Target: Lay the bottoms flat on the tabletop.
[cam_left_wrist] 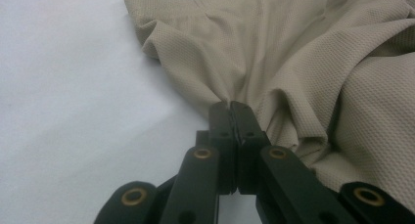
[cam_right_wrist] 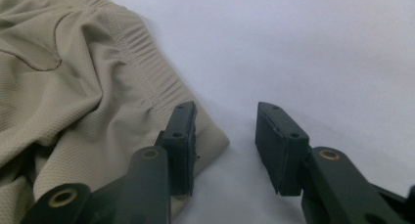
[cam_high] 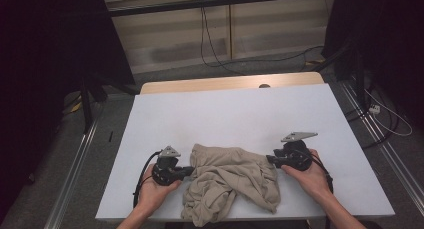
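A crumpled beige garment lies on the white table top near the front edge, part of it hanging over. My left gripper is at the garment's left side, shut on a pinch of the beige cloth, with the jaws pressed together. My right gripper stands at the garment's right corner. Its jaws are apart, with a corner of the ribbed hem lying under and beside the left jaw; bare table shows between them and nothing is gripped.
Wooden table edge shows beyond the white top. Cables run across the floor behind, and metal rails flank the table. The person's hands come in from the bottom.
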`<state>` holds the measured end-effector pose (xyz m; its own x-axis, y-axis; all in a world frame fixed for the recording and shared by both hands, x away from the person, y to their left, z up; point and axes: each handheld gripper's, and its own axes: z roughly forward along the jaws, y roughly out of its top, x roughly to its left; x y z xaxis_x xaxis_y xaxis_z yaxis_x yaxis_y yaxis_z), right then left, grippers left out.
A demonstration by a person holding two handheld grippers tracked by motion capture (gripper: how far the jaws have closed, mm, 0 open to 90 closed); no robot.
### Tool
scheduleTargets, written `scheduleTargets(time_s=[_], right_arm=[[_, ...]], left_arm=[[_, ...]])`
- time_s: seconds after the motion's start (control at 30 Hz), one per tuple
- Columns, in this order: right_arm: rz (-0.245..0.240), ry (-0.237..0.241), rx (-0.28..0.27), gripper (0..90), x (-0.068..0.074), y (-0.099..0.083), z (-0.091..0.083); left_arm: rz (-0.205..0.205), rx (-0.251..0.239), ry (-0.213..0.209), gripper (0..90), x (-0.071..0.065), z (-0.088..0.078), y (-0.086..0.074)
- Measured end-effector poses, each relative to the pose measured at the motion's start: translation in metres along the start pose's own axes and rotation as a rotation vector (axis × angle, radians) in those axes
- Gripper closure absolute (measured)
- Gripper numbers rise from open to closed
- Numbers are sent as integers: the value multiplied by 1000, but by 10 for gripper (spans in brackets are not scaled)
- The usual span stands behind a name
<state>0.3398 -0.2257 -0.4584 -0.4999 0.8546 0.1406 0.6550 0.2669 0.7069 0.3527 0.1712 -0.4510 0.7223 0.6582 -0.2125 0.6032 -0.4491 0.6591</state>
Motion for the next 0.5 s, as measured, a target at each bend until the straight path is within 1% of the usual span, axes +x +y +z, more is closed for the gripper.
scheduleTargets(time_s=[0.1, 0.13, 0.17, 0.23, 0.3, 0.33, 0.37, 0.4, 0.43, 0.47, 0.5], right_arm=[[5, 1, 7, 586, 4, -1, -1], [5, 10, 11, 587, 7, -1, -1], [-4, 15, 18, 581, 10, -1, -1], [-42, -19, 25, 582, 18, -3, 0], [-60, -40, 26, 633, 21, -3, 0], [-55, -33, 29, 683, 21, -2, -1], [-40, -5, 22, 799, 20, -2, -1], [-24, -11, 16, 829, 18, 0, -1], [-19, -6, 13, 841, 17, 1, -1], [-26, -11, 9, 848, 15, 3, 0], [-39, -34, 3, 852, 13, 5, 0]], left_arm=[[-8, 1, -2, 892, 0, -1, 0], [-8, 1, -2, 891, 0, 0, 0], [-6, 2, -2, 892, 1, 0, 0], [-5, 3, -5, 892, 1, 0, 0], [-7, 5, -5, 892, 1, 0, 0], [-8, 4, -5, 892, 1, 0, 0], [-11, 3, -4, 892, 1, 0, 0], [-10, 3, -3, 892, 1, 0, 0], [-10, 2, -2, 892, 1, 0, 0], [-12, -2, -2, 892, 0, 0, 0], [-10, -1, 0, 892, 1, 0, 0]])
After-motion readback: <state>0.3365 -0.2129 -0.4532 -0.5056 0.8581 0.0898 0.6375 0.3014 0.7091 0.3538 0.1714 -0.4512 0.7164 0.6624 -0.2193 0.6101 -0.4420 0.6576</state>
